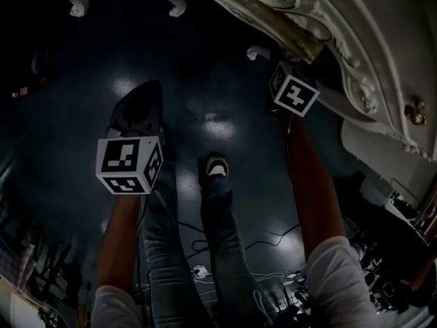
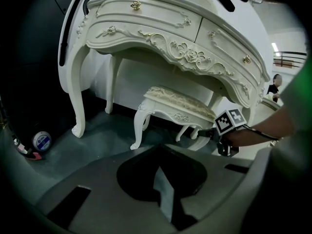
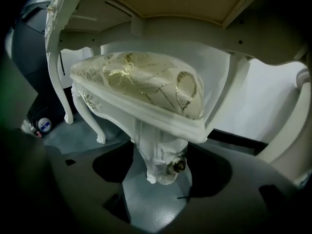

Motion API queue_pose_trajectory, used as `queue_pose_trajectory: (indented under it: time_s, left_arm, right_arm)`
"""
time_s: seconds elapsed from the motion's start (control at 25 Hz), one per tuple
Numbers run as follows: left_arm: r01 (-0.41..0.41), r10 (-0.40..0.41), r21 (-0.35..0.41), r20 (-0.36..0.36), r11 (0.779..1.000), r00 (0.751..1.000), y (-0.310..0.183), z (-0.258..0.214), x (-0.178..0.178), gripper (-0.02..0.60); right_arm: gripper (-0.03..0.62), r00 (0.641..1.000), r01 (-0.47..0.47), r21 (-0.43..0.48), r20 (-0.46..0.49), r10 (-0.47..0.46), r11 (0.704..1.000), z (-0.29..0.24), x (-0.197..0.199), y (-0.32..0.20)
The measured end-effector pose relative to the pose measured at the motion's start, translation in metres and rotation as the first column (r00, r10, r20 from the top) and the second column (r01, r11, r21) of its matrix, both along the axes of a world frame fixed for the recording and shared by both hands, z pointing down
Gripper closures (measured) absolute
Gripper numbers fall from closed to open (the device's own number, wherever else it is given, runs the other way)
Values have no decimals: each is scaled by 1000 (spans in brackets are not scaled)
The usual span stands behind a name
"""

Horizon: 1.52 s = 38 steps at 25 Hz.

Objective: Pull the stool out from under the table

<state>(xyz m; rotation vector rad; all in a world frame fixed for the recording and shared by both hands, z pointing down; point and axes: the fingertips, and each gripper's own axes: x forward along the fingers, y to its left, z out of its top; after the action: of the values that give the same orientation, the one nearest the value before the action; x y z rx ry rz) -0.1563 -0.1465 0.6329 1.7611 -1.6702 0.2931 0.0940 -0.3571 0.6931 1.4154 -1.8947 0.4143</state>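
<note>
**Right claw spread around a stool leg; stool under the bench**

In the right gripper view the right claw [image 3: 158,191] has its jaws wide apart, one at the lower left of the frame and one at the lower right. A carved white leg [image 3: 158,155] of the stool [image 3: 141,87] stands in the gap between them at frame centre, and neither jaw is seen pressing on it. The stool's gold-patterned cushion fills the middle of that frame, just above the claw. The underside of the bench [image 3: 161,4] runs across the top.

The left gripper view shows the stool from farther off, in mid-frame, partly under the white carved bench and between its curved legs. There the right claw reaches in from the right edge to the stool's right-hand corner. The left claw [image 2: 161,179] has its jaws together on nothing, at the bottom centre of its own frame, well apart from the stool. In the head view it hangs over the dark floor [image 1: 205,67] at centre left, and the right claw sits at upper right, by the bench's edge.
</note>
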Motion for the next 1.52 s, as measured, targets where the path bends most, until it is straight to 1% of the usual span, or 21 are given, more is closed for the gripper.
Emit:
queue_pose_trajectory:
  time_s: [0.12, 0.24, 0.36, 0.56, 0.68, 0.84, 0.88, 1.04, 1.12, 1.16, 1.24, 1.28, 1.36, 1.44, 1.52]
  left_arm:
    - [-17, 17, 13, 13, 1000, 1000, -6, 1, 1, 571]
    - [-40, 40, 22, 27, 999, 999, -12, 5, 3, 571]
    - [-65, 64, 30, 36, 997, 997, -21, 10, 6, 571]
    - [-119, 115, 43, 71, 992, 991, -42, 19, 11, 572]
    - [-132, 126, 56, 96, 990, 987, -56, 23, 11, 571]
    - [-159, 152, 87, 85, 983, 985, -78, 21, 9, 561]
    - [-170, 163, 86, 90, 982, 983, -83, 22, 8, 554]
    - [-194, 184, 85, 107, 977, 977, -103, 27, -3, 423]
    - [-225, 207, 95, 171, 970, 963, -116, 31, -14, 357]
    - [-250, 225, 97, 213, 963, 951, -122, 33, -20, 337]
    - [-304, 269, 85, 287, 949, 919, -135, 38, -33, 319]
    - [-325, 288, 72, 313, 943, 905, -142, 41, -38, 315]
    - [-345, 311, 44, 337, 938, 889, -156, 48, -50, 297]
    - [-351, 327, 11, 337, 936, 883, -170, 57, -59, 275]
    - [-378, 365, -30, 342, 925, 866, -182, 67, -63, 265]
  right_arm:
    - [272, 1000, -6, -13, -21, 6, 1000, 9, 2, -3]
    - [272, 998, -64, -45, 10, 65, 997, 24, 7, -9]
    - [272, 994, -107, -38, 30, 108, 994, 23, 8, -13]
    - [273, 994, -99, -10, 44, 99, 995, 22, 6, -15]
    - [273, 994, -99, -9, 43, 99, 995, 21, 6, -15]
    - [273, 993, -108, -31, 47, 109, 994, 22, 5, -12]
    - [273, 993, -110, -35, 46, 111, 993, 23, 5, -11]
    - [273, 993, -109, -43, 41, 111, 993, 22, 5, -10]
    - [273, 993, -107, -36, 47, 109, 994, 22, 5, -11]
    - [273, 993, -106, -32, 50, 108, 994, 22, 4, -12]
    - [273, 993, -107, -23, 54, 109, 994, 22, 3, -11]
    - [273, 992, -110, -19, 55, 110, 994, 22, 4, -11]
    - [273, 992, -116, -7, 55, 116, 993, 22, 6, -10]
    - [273, 991, -121, 4, 56, 121, 993, 22, 7, -11]
    - [273, 991, -118, 9, 63, 118, 993, 22, 6, -10]
